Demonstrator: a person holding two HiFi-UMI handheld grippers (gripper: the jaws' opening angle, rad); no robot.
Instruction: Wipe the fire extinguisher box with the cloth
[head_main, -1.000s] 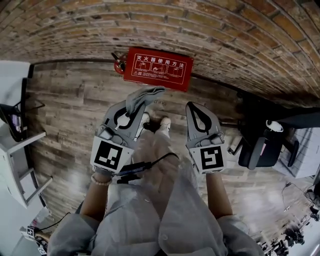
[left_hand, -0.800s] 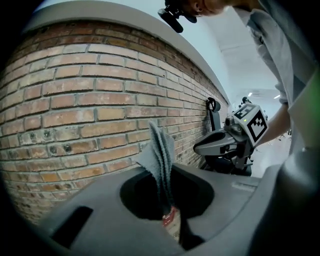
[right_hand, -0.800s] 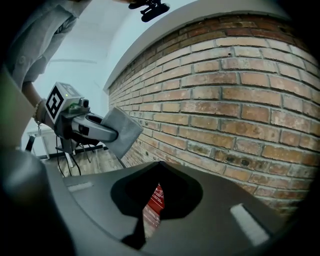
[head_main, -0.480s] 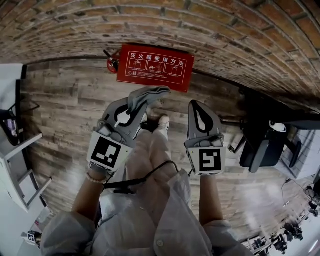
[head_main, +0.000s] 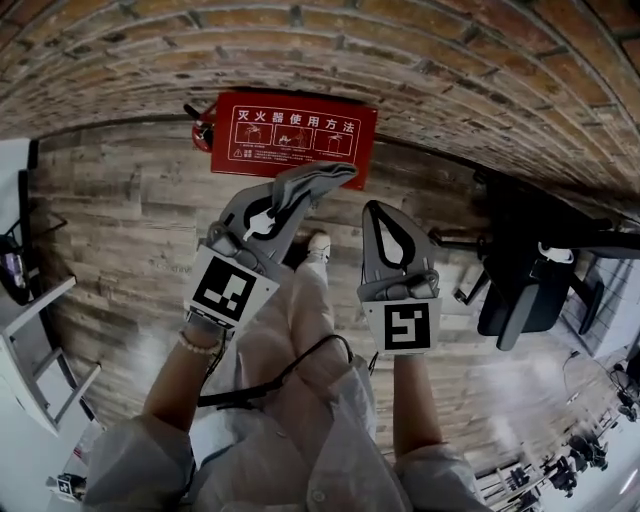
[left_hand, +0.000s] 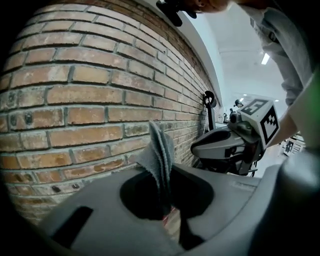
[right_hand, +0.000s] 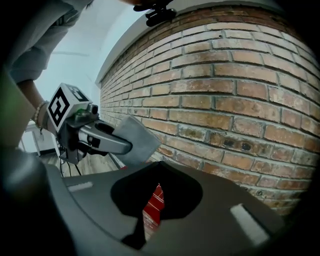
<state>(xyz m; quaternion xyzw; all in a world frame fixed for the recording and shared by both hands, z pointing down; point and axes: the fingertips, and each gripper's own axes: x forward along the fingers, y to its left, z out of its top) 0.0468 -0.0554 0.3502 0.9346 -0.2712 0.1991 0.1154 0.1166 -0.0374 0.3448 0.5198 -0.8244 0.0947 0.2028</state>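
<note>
The red fire extinguisher box (head_main: 293, 138) with white print stands on the wood floor against the brick wall (head_main: 450, 70). My left gripper (head_main: 303, 192) is shut on a grey cloth (head_main: 318, 178), whose free end overlaps the box's lower right edge in the head view. In the left gripper view the cloth (left_hand: 159, 152) stands folded between the jaws in front of the bricks. My right gripper (head_main: 379, 212) hangs to the right of the left one, shut and holding nothing. A red strip of the box (right_hand: 152, 205) shows through its jaw slit, and the cloth (right_hand: 136, 142) shows at left.
A black office chair (head_main: 525, 290) stands at the right. A white shelf unit (head_main: 35, 330) is at the left edge. A red fitting (head_main: 203, 130) sticks out at the box's left end. The person's legs and shoe (head_main: 318, 243) are below the grippers.
Both grippers have moved forward toward the wall. The cloth's end, earlier short of the box, now overlaps its lower edge in the head view.
</note>
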